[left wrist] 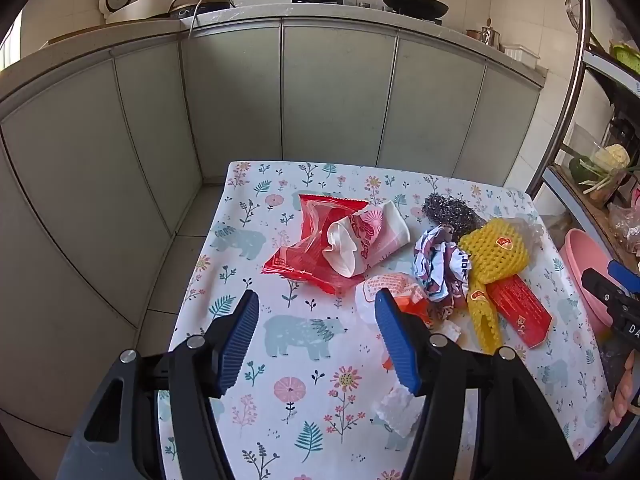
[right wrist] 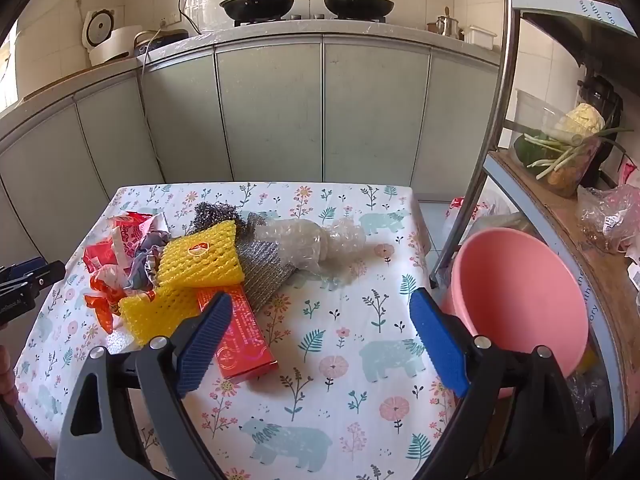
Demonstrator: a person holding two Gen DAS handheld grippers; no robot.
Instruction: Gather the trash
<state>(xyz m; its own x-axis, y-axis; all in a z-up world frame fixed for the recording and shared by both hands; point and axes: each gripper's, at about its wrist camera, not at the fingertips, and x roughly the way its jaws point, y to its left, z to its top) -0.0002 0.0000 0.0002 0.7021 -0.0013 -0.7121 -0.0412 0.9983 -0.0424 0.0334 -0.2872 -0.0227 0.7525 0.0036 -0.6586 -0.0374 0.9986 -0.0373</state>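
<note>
Surface (right wrist: 360,312), floral cloth, carries all the trash in one heap toward its far-left part as the right wrist view shows it; the near and right stretches are bare cloth. Pink basin (right wrist: 516,292) sits off the right edge, below surface level, mouth tilted toward the surface: likely the receptacle, placed so items can be carried over that edge and dropped in. Red snack wrapper (left wrist: 316,236) lies at the left of the heap, a crushed paper cup (left wrist: 368,240) on top of it, cup mouth toward the near-left. Bubble wrap (right wrist: 316,244) lies at the heap's right end, long axis roughly parallel to the far edge. Yellow foam net (right wrist: 200,256) overlaps a steel scourer (right wrist: 260,272); a second strip of the net lies nearer the front. Red flat box (right wrist: 240,340) lies nearest the front edge, long axis running far-left to near-right, one end under the net. Crumpled paper ball (left wrist: 440,268) sits mid-heap. Left hand-held gripper (left wrist: 320,336): jaws wide apart, nothing between them, above bare cloth just beside an orange wrapper (left wrist: 400,296). Right hand-held gripper (right wrist: 324,344): jaws fully spread, empty, left pad over the red box. Nothing collected yet, judging by the empty basin.
</note>
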